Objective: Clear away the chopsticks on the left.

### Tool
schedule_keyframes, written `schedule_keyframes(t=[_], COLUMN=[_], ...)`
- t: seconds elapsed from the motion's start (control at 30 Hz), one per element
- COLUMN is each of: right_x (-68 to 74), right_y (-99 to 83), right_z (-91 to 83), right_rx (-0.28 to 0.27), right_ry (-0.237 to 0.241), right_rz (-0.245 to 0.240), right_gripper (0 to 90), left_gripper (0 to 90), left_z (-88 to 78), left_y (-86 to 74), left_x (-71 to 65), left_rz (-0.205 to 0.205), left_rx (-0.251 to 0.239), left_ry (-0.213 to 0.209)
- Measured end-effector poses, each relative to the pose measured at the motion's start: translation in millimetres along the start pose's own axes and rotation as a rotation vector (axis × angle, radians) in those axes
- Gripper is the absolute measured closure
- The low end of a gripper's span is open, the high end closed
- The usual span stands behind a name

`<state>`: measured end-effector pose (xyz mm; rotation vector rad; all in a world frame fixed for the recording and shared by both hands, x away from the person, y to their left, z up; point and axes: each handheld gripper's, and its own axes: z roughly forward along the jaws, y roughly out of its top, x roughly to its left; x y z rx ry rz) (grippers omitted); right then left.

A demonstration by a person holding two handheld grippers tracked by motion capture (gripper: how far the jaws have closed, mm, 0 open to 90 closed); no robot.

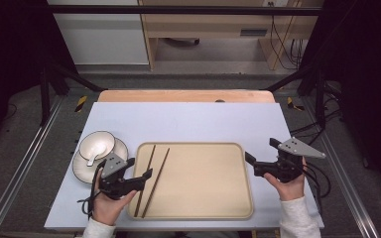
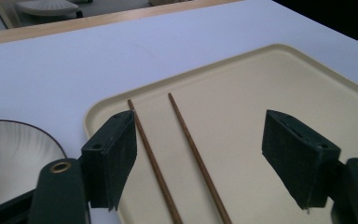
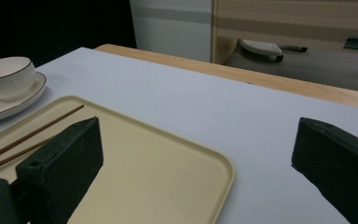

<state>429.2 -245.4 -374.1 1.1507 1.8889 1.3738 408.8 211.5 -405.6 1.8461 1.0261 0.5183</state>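
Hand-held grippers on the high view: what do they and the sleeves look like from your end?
Both are black, angular tools. The left hand-held gripper and the right hand-held gripper each carry a grey three-cornered plate on top. A black cable loops from the left one, and dark cables trail beside the right one. Up close, the jaws are dark wedge-shaped blocks with brass-ringed holes behind them. The person wears white sleeves.

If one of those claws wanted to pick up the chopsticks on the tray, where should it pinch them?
Probably around mid-length, coming straight down from above with the left gripper, which is nearest. The chopsticks lie flat and nearly side by side on the tray, running away from the person. Open jaws set across that length could likely close on both thin sticks at once, and a middle grip should keep them from tipping.
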Motion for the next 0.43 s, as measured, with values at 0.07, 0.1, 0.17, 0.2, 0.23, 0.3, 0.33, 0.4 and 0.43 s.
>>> schedule_keyframes(t=[0.07, 0.1, 0.17, 0.2, 0.23, 0.3, 0.33, 0.4, 0.43], right_x=[-0.2, -0.2, -0.1, -0.4, -0.7, -1.0, -1.3, -1.8, -2.0], right_y=[0.0, -0.1, -0.7, -1.0, -1.4, -1.9, -2.6, -3.6, -3.8], right_z=[-0.2, -0.1, 0.6, 1.0, 1.6, 1.9, 2.4, 3.8, 4.0], right_rx=[0.000, 0.001, 0.007, 0.009, 0.009, 0.012, 0.016, 0.021, 0.025], right_ry=[-0.002, -0.004, -0.009, -0.011, -0.012, -0.010, -0.012, -0.016, -0.015], right_rz=[-0.002, -0.003, -0.004, -0.008, -0.009, -0.004, 0.000, -0.003, -0.005], right_gripper=[2.4, 2.4, 2.3, 2.3, 2.3, 2.4, 2.4, 2.4, 2.5], left_gripper=[22.6, 22.6, 20.4, 20.3, 20.1, 20.1, 20.0, 19.7, 19.7], left_z=[-3.9, -6.0, -11.9, -11.9, -15.0, -15.7, -16.1, -17.7, -18.6], left_y=[-3.3, -5.4, -12.1, -12.1, -16.9, -18.8, -20.3, -22.1, -23.4], left_x=[7.4, 10.7, 20.2, 20.2, 25.3, 27.2, 29.0, 30.8, 31.8], left_rz=[-0.004, -0.005, -0.010, -0.010, -0.024, -0.027, -0.026, -0.023, -0.025], left_rx=[-0.002, -0.003, -0.012, -0.012, -0.025, -0.023, -0.015, -0.019, -0.022], left_ry=[-0.008, -0.003, 0.004, 0.004, 0.004, 0.009, 0.013, 0.023, 0.023])
